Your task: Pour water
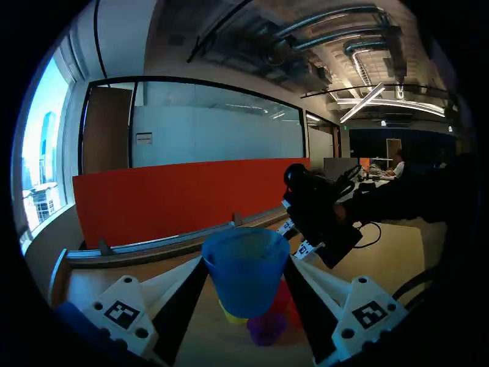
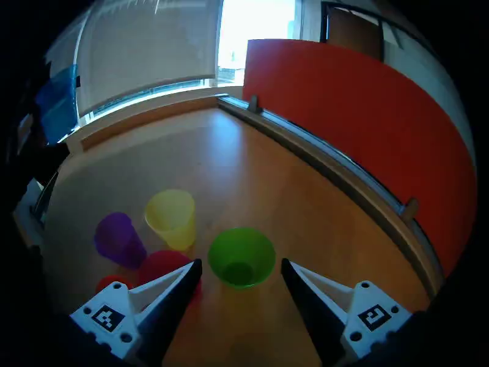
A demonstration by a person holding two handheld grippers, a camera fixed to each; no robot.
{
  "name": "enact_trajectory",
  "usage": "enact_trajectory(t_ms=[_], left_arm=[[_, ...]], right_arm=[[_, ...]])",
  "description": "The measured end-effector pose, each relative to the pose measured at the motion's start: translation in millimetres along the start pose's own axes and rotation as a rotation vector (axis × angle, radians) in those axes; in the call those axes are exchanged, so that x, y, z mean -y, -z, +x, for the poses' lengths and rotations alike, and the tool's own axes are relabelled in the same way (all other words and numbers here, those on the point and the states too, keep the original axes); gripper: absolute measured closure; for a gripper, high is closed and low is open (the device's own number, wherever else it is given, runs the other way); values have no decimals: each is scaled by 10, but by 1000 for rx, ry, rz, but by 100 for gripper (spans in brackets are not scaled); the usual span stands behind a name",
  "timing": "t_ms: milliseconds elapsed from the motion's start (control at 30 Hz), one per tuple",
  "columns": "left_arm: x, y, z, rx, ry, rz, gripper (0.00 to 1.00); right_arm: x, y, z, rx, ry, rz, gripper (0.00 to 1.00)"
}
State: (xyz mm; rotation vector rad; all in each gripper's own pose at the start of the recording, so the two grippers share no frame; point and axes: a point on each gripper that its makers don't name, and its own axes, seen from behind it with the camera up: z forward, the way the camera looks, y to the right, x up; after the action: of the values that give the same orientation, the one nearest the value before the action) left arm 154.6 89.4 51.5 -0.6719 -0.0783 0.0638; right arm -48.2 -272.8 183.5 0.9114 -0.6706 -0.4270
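A translucent blue cup (image 1: pixel 246 275) hangs upright above the table, and my left gripper (image 1: pixel 246 268) is shut on its sides. Beneath it stand a yellow cup (image 1: pixel 232 315), a purple cup (image 1: pixel 266 327) and a red cup (image 1: pixel 282 296). In the right gripper view, a green cup (image 2: pixel 241 257) stands upright on the wooden table (image 2: pixel 257 177). My right gripper (image 2: pixel 239 264) is open, with one finger on each side of the green cup and a narrow gap to each. The blue cup (image 2: pixel 58 101) also shows far left. A hand holds the black right gripper (image 1: pixel 318 220).
A yellow cup (image 2: pixel 171 217), a purple cup (image 2: pixel 119 240) and red cups (image 2: pixel 160 264) stand left of the green one. An orange partition (image 2: pixel 367 122) and a rail (image 2: pixel 342 171) border the table's far side. A window (image 2: pixel 147 55) runs behind. Bare wood lies beyond the cups.
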Motion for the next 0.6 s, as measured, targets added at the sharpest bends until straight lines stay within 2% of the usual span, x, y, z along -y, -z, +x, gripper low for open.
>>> enact_trajectory(t_ms=[600], left_arm=[[55,-4,-102,6,6,3,16]], right_arm=[[-25,-208,-18,25,-8,11,0]])
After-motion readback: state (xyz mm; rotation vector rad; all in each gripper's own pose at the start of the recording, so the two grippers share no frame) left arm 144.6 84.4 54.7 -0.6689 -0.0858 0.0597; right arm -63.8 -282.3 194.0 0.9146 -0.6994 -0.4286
